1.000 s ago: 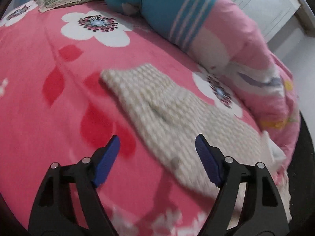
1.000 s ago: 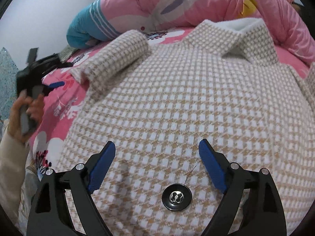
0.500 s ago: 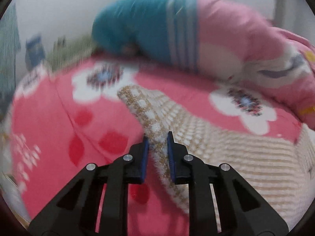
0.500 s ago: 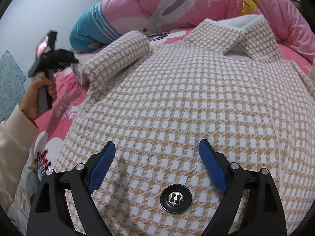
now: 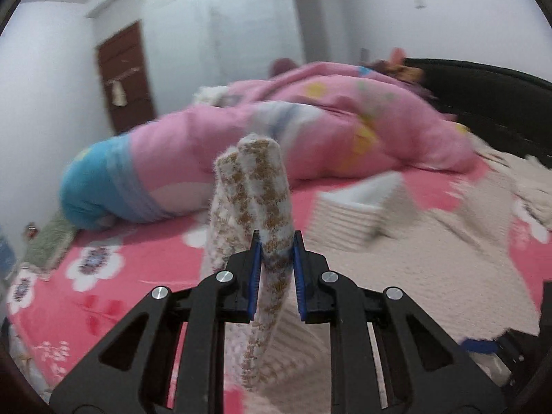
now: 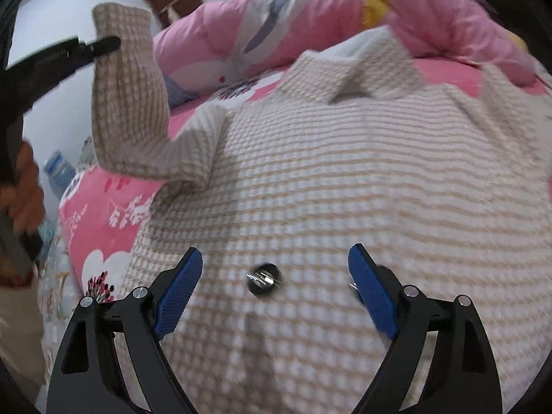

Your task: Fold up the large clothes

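A bed point(image 5: 114, 296) with a pink flowered cover lies beneath both grippers. A rolled pink and blue quilt point(image 5: 310, 145) lies across it, beyond the fingertips in both views. The checked beige and white jacket point(image 6: 345, 179) is spread flat on the bed, directly under and ahead of the right gripper point(image 6: 274, 276), collar at the far end. Its sleeve point(image 5: 257, 207) is raised off the bed and stands upright, clamped between the blue pads of the left gripper point(image 5: 275, 248), cuff end above the fingertips. The right gripper has its jaws spread wide, holding nothing, above the jacket front. A black button point(image 6: 264, 280) on the jacket sits between its two fingers.
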A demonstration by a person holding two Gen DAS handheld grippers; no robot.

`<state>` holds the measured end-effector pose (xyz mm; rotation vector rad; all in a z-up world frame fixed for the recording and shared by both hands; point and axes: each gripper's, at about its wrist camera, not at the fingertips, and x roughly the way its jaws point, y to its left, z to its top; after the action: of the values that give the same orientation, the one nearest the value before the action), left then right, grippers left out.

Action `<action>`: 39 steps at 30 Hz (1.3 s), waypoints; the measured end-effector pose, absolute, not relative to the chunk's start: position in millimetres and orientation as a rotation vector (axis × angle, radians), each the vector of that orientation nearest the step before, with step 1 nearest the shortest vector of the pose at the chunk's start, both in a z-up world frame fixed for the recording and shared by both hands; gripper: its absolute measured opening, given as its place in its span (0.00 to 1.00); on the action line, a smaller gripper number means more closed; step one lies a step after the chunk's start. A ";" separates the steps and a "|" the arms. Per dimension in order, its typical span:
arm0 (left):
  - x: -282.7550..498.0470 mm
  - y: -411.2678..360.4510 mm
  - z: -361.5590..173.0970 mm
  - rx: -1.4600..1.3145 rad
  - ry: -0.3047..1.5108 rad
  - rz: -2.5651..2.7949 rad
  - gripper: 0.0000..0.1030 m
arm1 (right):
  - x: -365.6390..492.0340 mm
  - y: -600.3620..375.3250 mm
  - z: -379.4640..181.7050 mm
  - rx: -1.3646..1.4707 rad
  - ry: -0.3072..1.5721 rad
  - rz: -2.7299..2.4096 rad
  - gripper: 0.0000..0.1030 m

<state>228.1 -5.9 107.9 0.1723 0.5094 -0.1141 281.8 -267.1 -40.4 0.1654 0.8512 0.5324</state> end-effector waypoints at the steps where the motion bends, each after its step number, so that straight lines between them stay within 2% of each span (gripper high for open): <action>1: 223.5 -18.0 100.6 0.170 0.525 -0.145 0.16 | 279.4 -274.8 -40.1 0.178 0.849 0.519 0.82; 10: 220.7 -77.1 8.9 0.077 0.726 -0.303 0.21 | 272.3 -324.0 -69.8 0.264 0.929 0.439 0.82; 12: 222.2 -82.4 -6.5 0.071 0.750 -0.321 0.29 | 271.0 -329.6 -71.8 0.267 0.931 0.438 0.82; 14: 220.2 -85.5 -18.1 0.049 0.784 -0.348 0.54 | 270.6 -333.2 -72.8 0.272 0.933 0.445 0.82; 17: 213.9 -84.9 -16.2 0.028 0.773 -0.371 0.76 | 270.6 -335.9 -75.0 0.276 0.938 0.455 0.82; 19: 207.1 -83.0 -7.3 0.020 0.746 -0.395 0.81 | 271.0 -336.7 -76.2 0.283 0.943 0.457 0.82; 25: 191.6 -67.9 22.1 -0.019 0.694 -0.417 0.82 | 266.9 -343.4 -74.3 0.296 0.952 0.471 0.82; 31: 166.2 -21.2 40.7 -0.074 0.641 -0.375 0.82 | 264.4 -378.5 -51.5 0.372 0.925 0.505 0.82; 39: 159.5 39.0 8.3 -0.112 0.714 -0.198 0.82 | 295.0 -387.3 -25.0 0.553 0.943 0.658 0.82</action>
<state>159.5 39.0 8.3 -0.1119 0.7136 -0.1985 295.0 -387.3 -25.0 0.5525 0.9425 0.6583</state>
